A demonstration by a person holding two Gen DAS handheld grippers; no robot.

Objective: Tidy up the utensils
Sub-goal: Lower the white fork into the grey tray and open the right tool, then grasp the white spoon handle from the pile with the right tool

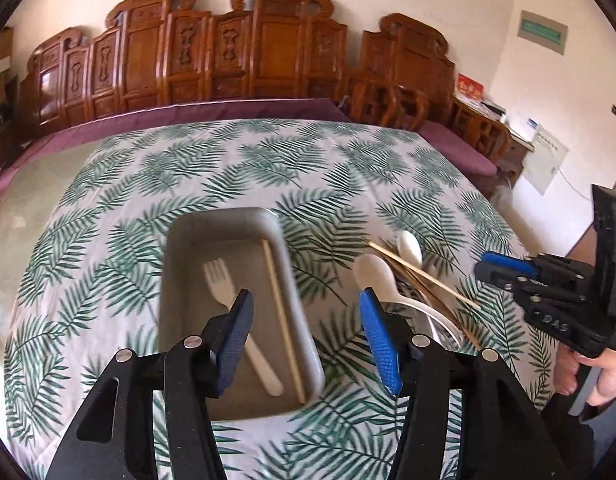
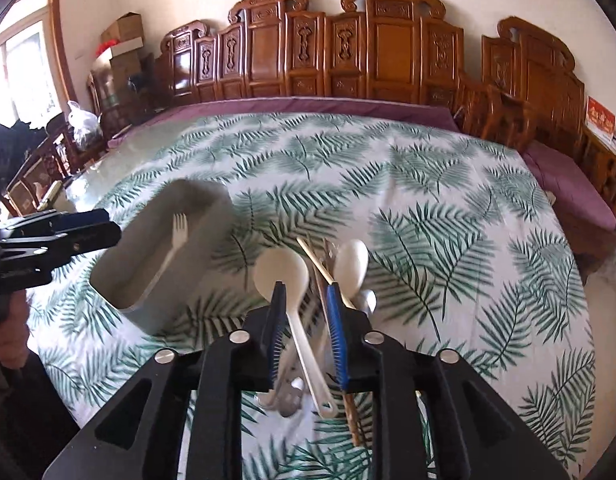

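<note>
A grey rectangular tray (image 1: 175,280) lies on the leaf-print cloth and holds a white plastic fork (image 1: 223,284) and one light chopstick (image 1: 279,312). My left gripper (image 1: 305,300) is open and empty, hovering over the tray's near right side. To the tray's right lies a pile with two white spoons (image 1: 374,276), brown chopsticks (image 1: 424,280) and metal utensils. In the right wrist view my right gripper (image 2: 305,292) is open above this pile, its jaws either side of a white spoon (image 2: 283,272). The tray (image 2: 119,280) with the fork (image 2: 175,236) sits left of it.
The table carries a white cloth with green leaves (image 2: 428,184); bare glass top shows at its left (image 1: 27,200). Carved wooden chairs (image 1: 247,48) line the far wall. A person's hand (image 1: 604,376) holds the right gripper (image 1: 508,272) at the table's right edge.
</note>
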